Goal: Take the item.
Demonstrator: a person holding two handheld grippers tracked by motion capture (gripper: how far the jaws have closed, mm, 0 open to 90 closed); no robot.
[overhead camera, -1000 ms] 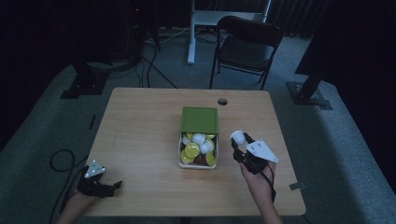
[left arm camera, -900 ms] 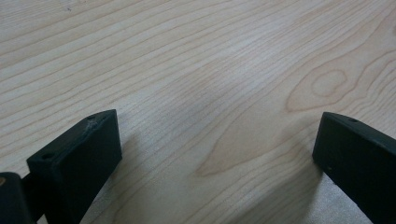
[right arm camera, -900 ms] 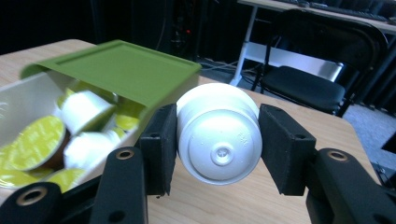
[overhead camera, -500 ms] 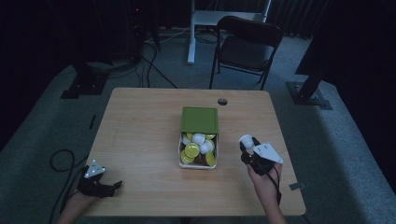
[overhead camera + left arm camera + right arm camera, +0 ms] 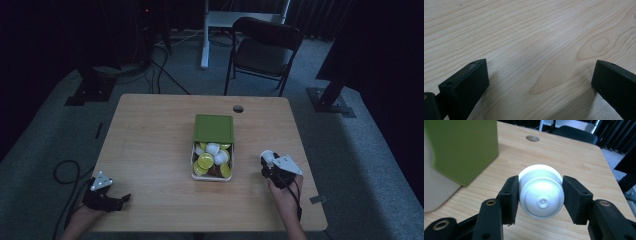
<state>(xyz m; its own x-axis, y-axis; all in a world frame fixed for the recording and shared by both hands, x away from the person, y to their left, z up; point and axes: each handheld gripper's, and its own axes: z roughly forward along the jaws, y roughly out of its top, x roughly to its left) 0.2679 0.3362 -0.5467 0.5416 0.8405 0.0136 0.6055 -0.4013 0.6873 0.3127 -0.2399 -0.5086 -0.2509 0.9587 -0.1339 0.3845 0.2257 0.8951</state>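
White plastic capsule (image 5: 541,195): clamped in right hand-held gripper (image 5: 272,165), hovering over wooden counter (image 5: 150,145) beside green-lidded box (image 5: 212,147); many capsules remaining inside. Left hand-held gripper (image 5: 117,199) resting open, empty.

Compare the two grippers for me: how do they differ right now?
The right gripper is shut on a white capsule; the left gripper stands open with nothing but bare table between its jaws. The right one sits right of the box; the left one is at the table's near left corner. Both have black jaws.
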